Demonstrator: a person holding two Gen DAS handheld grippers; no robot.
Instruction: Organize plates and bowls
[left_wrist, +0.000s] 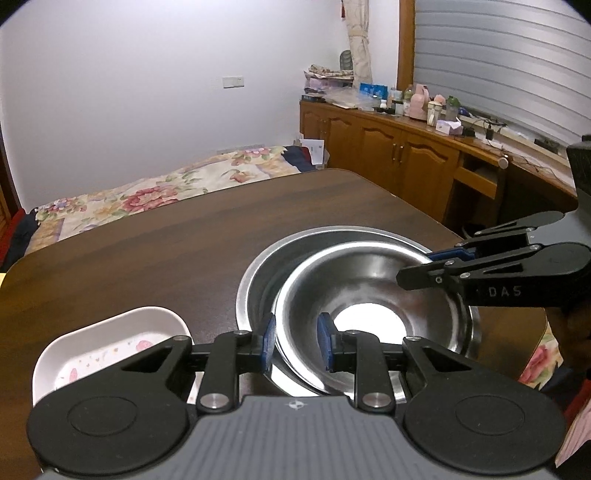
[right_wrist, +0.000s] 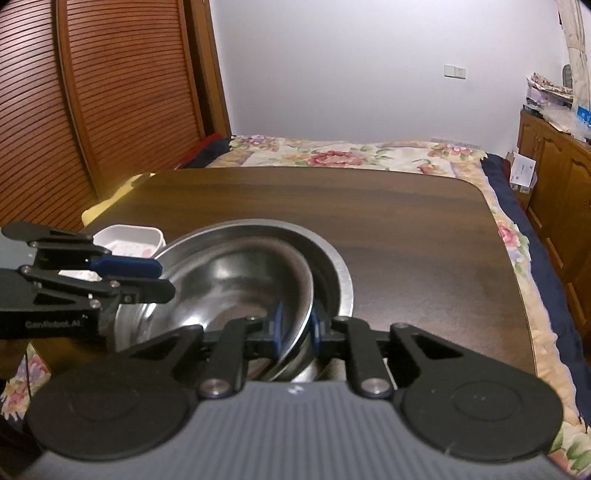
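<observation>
Steel bowl (right_wrist: 236, 280) stiff, slick; rim best hold. Right tongs (right_wrist: 295, 328) clamped rim; left tongs (left_wrist: 295, 343) straddled rim, unclamped.

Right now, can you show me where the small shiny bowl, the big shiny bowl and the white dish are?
small shiny bowl (left_wrist: 373, 284), left wrist view, on its inner wall.
big shiny bowl (left_wrist: 258, 273), left wrist view, on its left rim.
white dish (left_wrist: 110, 332), left wrist view, on its inside wall.
</observation>
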